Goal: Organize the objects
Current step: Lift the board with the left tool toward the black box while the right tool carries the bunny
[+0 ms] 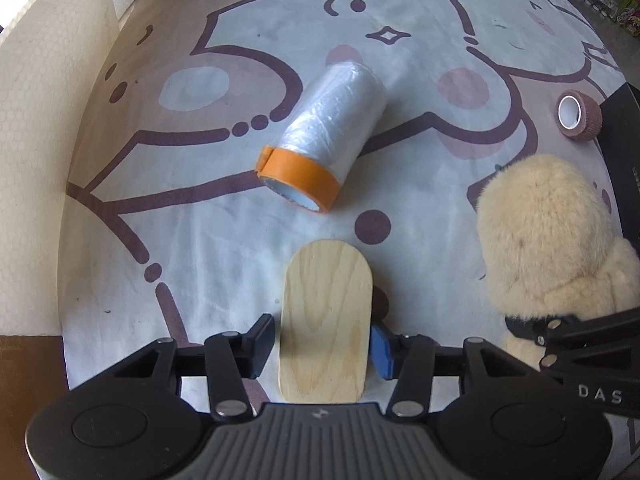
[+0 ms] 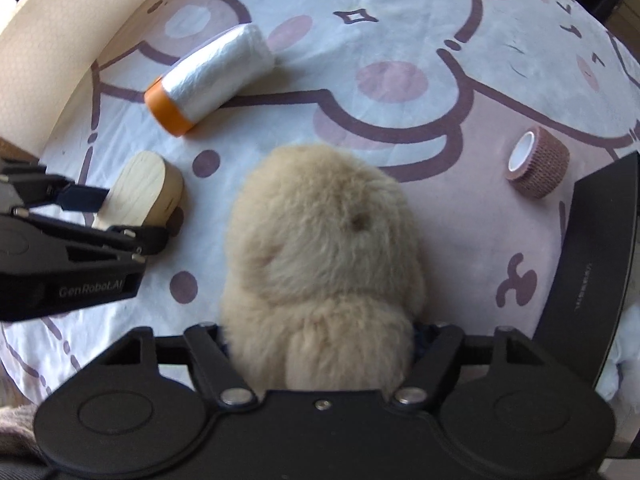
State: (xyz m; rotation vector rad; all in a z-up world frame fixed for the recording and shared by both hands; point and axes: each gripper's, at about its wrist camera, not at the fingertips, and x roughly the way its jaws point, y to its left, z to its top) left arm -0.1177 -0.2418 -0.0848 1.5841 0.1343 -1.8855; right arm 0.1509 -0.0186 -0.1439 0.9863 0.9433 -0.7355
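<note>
Jaws apparently clamped: wooden block (image 1: 326,320), plush toy (image 2: 320,256).

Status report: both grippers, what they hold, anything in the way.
Left gripper shut on wooden block. Right gripper shut on plush toy. Film roll lies ahead; bandage roll off right.

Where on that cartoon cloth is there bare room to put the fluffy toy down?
Bare cloth lies between the film roll and bandage roll, beyond the plush toy. It is crowded near the wooden block and left claw.
</note>
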